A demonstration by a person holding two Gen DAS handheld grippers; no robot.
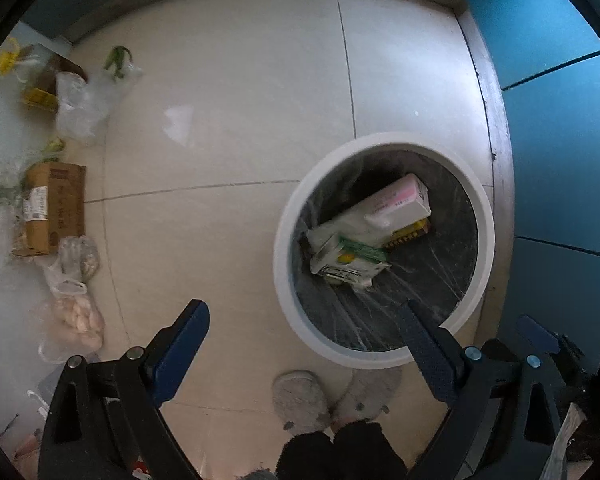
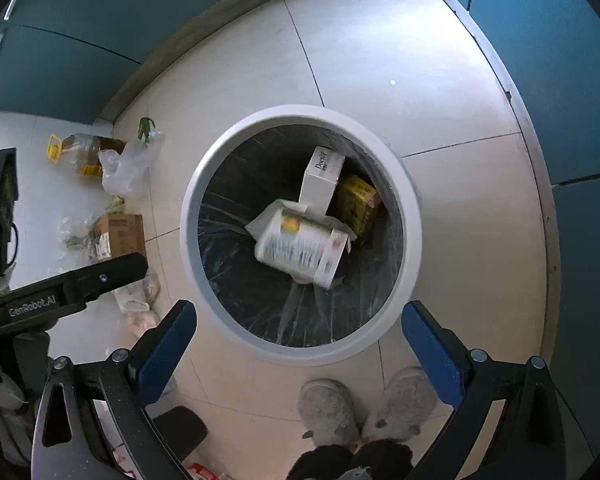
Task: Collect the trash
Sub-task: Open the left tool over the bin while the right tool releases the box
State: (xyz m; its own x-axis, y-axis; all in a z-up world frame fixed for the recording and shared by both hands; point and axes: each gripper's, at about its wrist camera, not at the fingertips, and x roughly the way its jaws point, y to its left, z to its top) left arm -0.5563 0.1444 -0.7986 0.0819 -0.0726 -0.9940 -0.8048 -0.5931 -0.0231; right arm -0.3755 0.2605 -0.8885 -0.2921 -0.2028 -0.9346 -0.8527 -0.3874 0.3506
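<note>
A round white trash bin (image 1: 286, 240) (image 2: 192, 216) with a dark liner stands on the tiled floor. Inside lie a white-and-pink box (image 1: 400, 202) (image 2: 322, 178), a green-and-white carton (image 1: 350, 262) (image 2: 302, 246) and a yellow box (image 1: 408, 234) (image 2: 358, 204). My left gripper (image 1: 304, 320) is open and empty, above the floor at the bin's near-left rim. My right gripper (image 2: 300, 324) is open and empty, above the bin's near rim. Loose trash lies at the left: a cardboard box (image 1: 54, 208) (image 2: 120, 236), plastic bags (image 1: 82, 108) (image 2: 126, 168) and an oil bottle (image 1: 40, 76) (image 2: 80, 148).
Blue cabinet fronts (image 1: 560, 140) (image 2: 580, 100) run along the right and back. The person's grey slippers (image 1: 300, 400) (image 2: 328, 408) stand just below the bin. A bag of pale pink items (image 1: 80, 316) lies at the lower left. The left gripper's body (image 2: 60, 292) shows in the right wrist view.
</note>
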